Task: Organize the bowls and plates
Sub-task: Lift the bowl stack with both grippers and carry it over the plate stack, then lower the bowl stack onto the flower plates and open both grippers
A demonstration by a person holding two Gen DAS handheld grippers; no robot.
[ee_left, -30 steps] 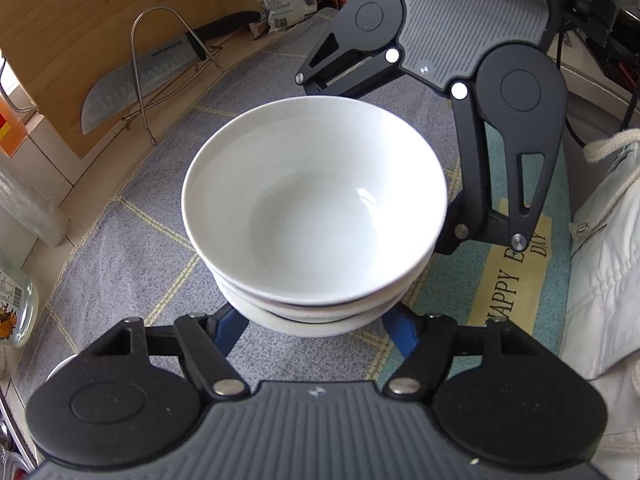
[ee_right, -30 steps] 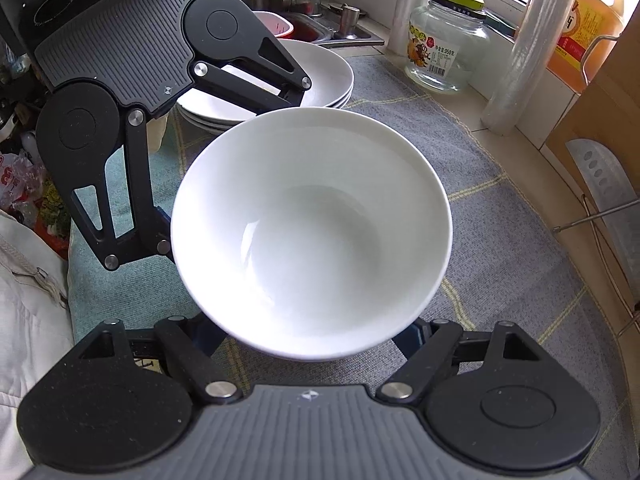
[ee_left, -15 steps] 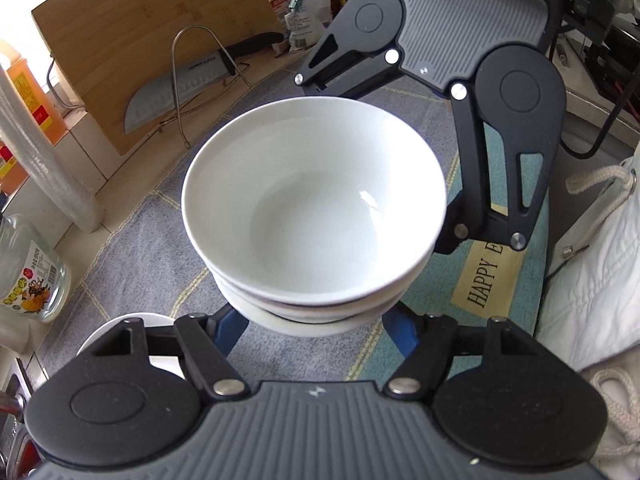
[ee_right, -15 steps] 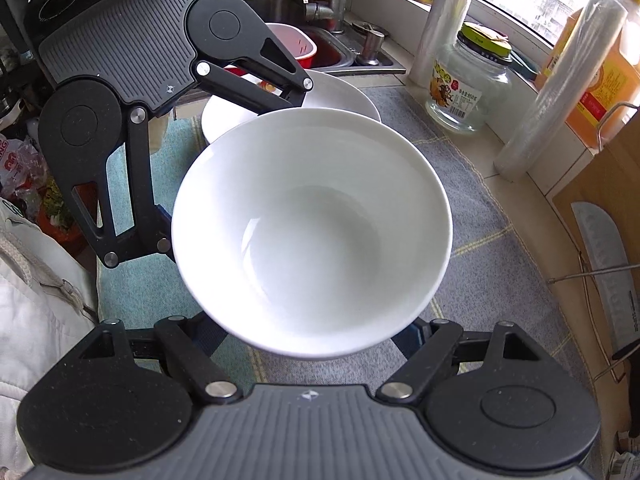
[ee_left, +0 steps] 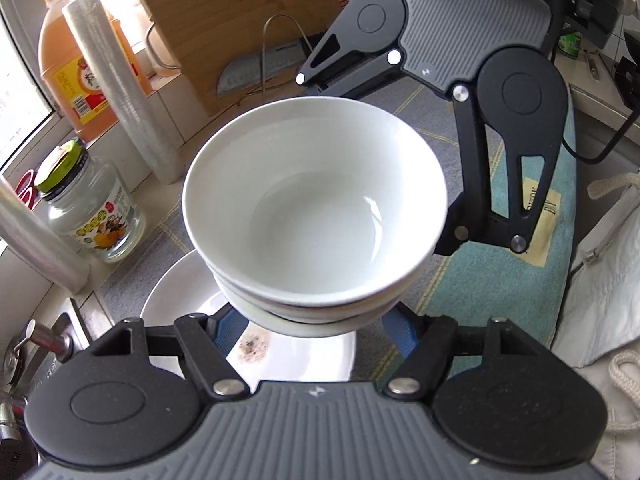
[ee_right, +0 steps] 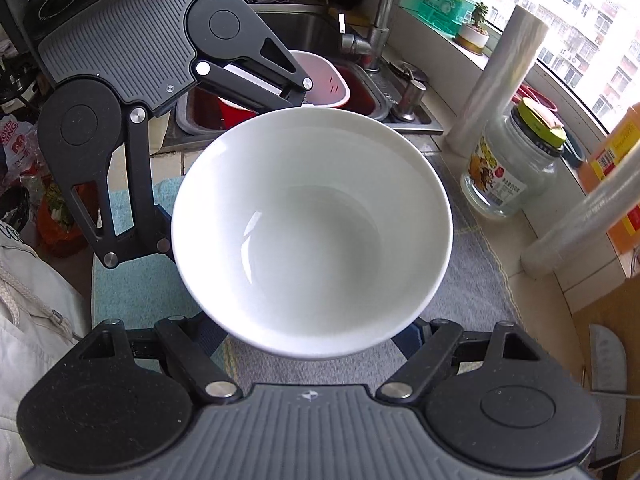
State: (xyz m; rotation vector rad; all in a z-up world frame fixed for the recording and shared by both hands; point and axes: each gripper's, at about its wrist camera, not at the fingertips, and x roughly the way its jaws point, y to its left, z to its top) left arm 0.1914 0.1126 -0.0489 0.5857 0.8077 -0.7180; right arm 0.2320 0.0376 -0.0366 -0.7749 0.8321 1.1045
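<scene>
A stack of three white bowls [ee_left: 316, 208] hangs in the air, gripped from opposite sides. My left gripper [ee_left: 316, 328] is shut on the stack's base, its blue pads pressed against the lowest bowl. In the right wrist view the top bowl [ee_right: 312, 232] fills the middle, and my right gripper [ee_right: 310, 336] is shut on the stack from the other side. The right gripper's fingers [ee_left: 520, 160] show beyond the bowls. Under the stack lies a pile of white plates [ee_left: 180, 292] with a brown smudge on top.
A glass jar [ee_left: 88, 216], cling-film rolls [ee_left: 120, 80] and an orange bottle [ee_left: 68, 64] line the window ledge. A cutting board [ee_left: 240, 12] and a knife [ee_left: 260, 68] stand behind. The sink [ee_right: 312, 28] holds a pink strainer [ee_right: 324, 80]. A grey mat [ee_right: 472, 292] covers the counter.
Both grippers have carried the bowl stack across the mat towards the sink and slightly up. In the left wrist view the plates have come into sight beneath the bowls. The grips are unchanged.
</scene>
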